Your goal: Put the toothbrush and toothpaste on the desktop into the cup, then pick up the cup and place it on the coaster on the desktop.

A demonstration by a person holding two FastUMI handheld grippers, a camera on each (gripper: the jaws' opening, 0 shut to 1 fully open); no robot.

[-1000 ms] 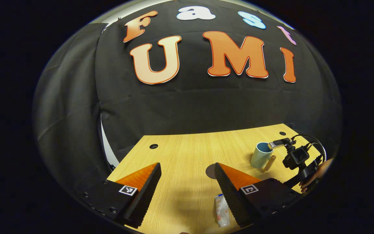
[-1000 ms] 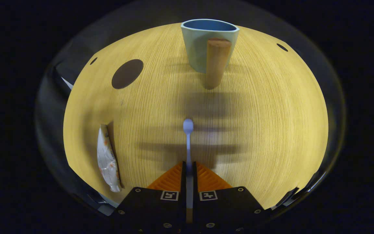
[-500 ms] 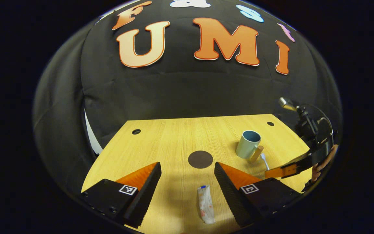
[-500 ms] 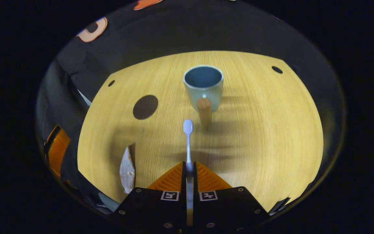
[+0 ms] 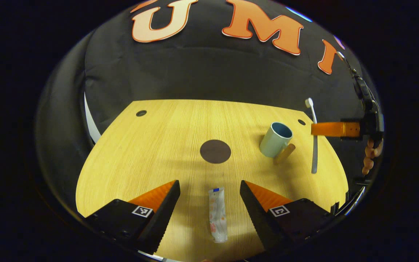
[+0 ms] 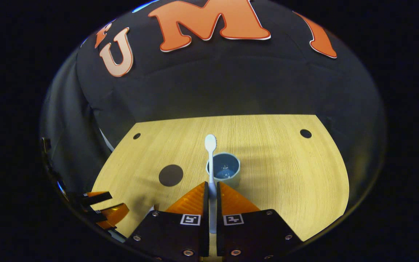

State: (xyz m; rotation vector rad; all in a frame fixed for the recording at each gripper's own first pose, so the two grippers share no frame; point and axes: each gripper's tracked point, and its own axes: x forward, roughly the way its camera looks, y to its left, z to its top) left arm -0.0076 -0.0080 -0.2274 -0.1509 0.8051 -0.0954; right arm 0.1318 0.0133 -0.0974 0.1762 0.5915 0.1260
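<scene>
Pale plastic, thin and long — the toothbrush (image 6: 211, 160) looks light and stiff, and we have it clamped by the handle between the closed fingers of the right gripper (image 6: 211, 189), bristle end pointing away from us. In the left gripper view it hangs upright in the air (image 5: 314, 138) just beside the cup (image 5: 275, 139), held by the right gripper (image 5: 335, 129) with a hand (image 5: 371, 158) behind it. The cup (image 6: 224, 168) stands on the desktop (image 6: 286, 171) just ahead of the fingers, mouth open and bare inside; its wooden handle (image 5: 284, 154) sticks out toward us. We judge that a mid-handle grip gives little risk of slipping, though such a slim shaft could pivot between the pads.

The toothpaste (image 5: 218, 214) lies flat on the desktop between the 2 spread fingers of the left gripper (image 5: 209, 198), which holds nothing. It looks like a soft tube — we would take it across its middle, gently, since it will squash. The dark round coaster (image 5: 215, 151) sits beyond it, well apart from the cup.
</scene>
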